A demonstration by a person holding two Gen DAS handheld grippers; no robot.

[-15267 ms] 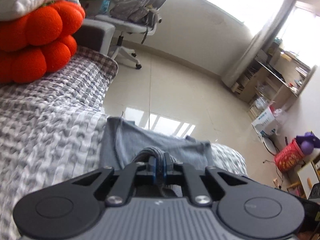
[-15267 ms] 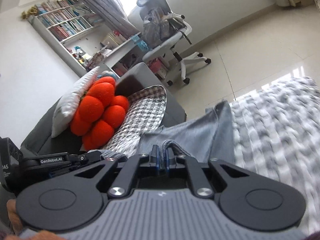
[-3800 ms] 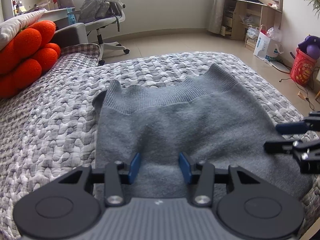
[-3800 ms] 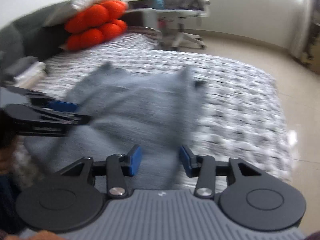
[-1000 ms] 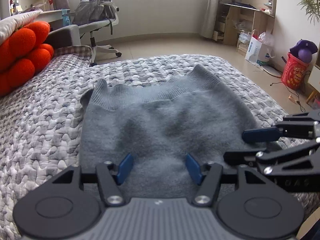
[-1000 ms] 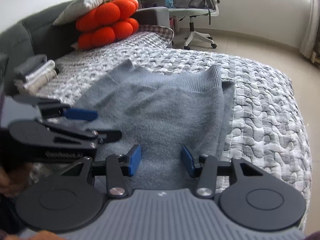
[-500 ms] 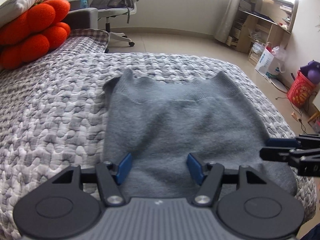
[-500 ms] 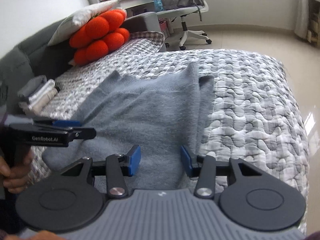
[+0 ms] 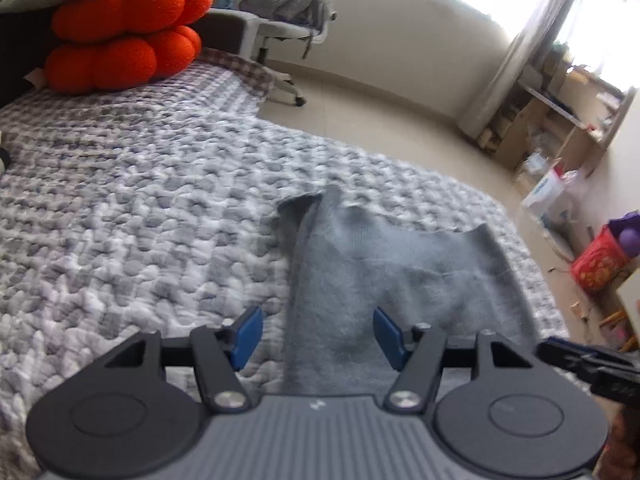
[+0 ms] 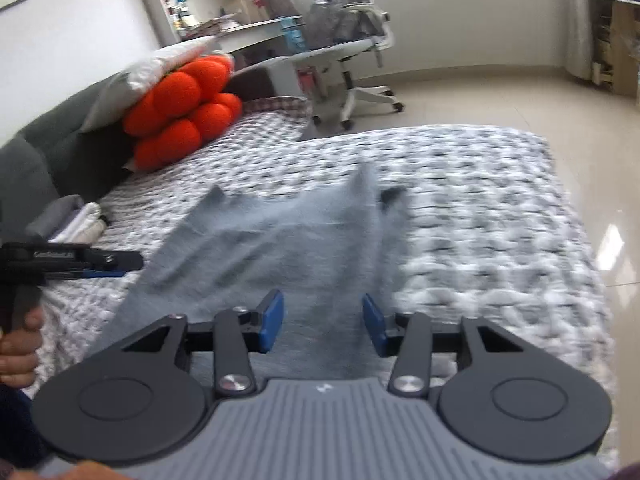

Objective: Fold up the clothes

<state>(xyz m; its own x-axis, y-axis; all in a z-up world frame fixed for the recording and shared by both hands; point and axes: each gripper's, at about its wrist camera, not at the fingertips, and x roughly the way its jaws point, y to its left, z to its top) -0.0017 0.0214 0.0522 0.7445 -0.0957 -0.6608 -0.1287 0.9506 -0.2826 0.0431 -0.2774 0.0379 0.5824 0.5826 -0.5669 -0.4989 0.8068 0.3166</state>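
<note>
Grey and fuzzy, the knit sweater (image 9: 384, 280) lies on the grey-and-white quilted bedspread (image 9: 140, 216), near the side of the bed that borders the tiled floor (image 9: 380, 120). It looks already folded, a compact block with a ribbed band across its far edge, where one corner (image 9: 304, 204) curls up and shows a darker inside. In the right wrist view the same garment (image 10: 280, 248) is smeared by motion blur, its far corners rising in two soft peaks, so its finer creases cannot be made out. The left gripper (image 9: 316, 338) hangs above the near left edge of the sweater with its blue pads (image 9: 247, 334) spread wide; one pad is over the bedspread, the other over the knit, and neither pinches any cloth. The right gripper (image 10: 322, 324) has a narrower gap and its jaws are closing, with the grey knit lying in view between the pads; whether they touch the fabric cannot be told through the blur. Each gripper shows at the edge of the other's view, the left one held by a hand (image 10: 18, 344). Orange ball-shaped cushions (image 9: 120, 40) sit stacked at the head of the bed under a white pillow (image 10: 156, 68), and an office chair (image 10: 352, 56) stands on the floor beyond.
</note>
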